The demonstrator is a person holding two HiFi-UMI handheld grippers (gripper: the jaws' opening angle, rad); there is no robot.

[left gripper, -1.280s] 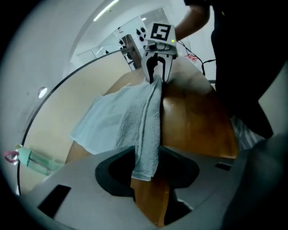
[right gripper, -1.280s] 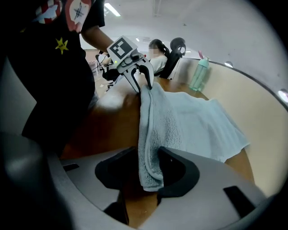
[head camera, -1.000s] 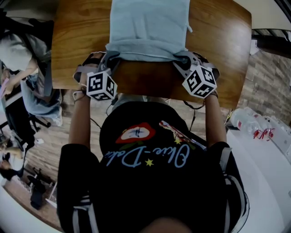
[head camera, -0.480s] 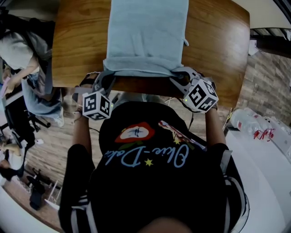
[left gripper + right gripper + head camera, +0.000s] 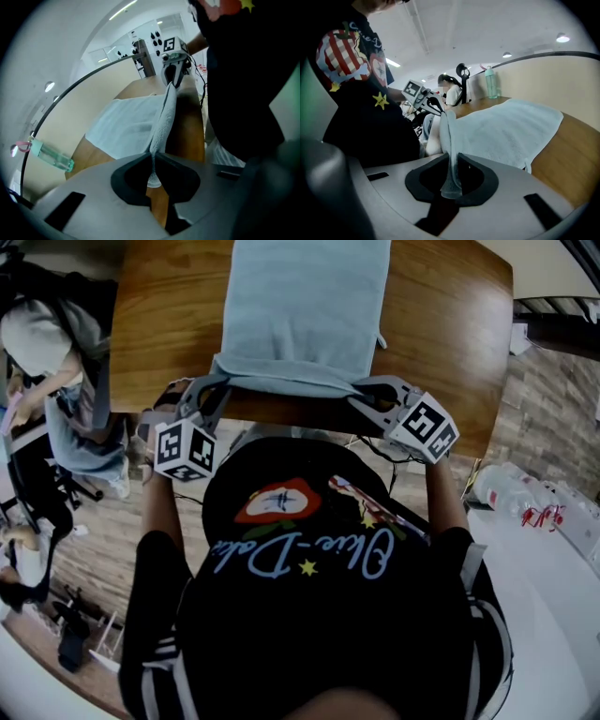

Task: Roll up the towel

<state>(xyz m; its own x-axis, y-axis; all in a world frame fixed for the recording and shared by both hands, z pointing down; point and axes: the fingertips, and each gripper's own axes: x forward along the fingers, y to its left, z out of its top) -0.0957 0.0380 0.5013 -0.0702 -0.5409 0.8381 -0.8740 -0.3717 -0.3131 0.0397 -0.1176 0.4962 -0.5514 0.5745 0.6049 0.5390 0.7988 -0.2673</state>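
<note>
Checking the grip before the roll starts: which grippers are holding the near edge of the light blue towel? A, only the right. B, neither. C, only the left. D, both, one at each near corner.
D: each gripper view shows the light blue towel pinched at its near edge, by the left gripper at one corner and the right gripper at the other.

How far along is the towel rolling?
Done: the left tool and right tool each pinch a near corner of the towel. In hand: that near edge is held up off the table. Left: no roll formed yet; the rest lies flat.
</note>
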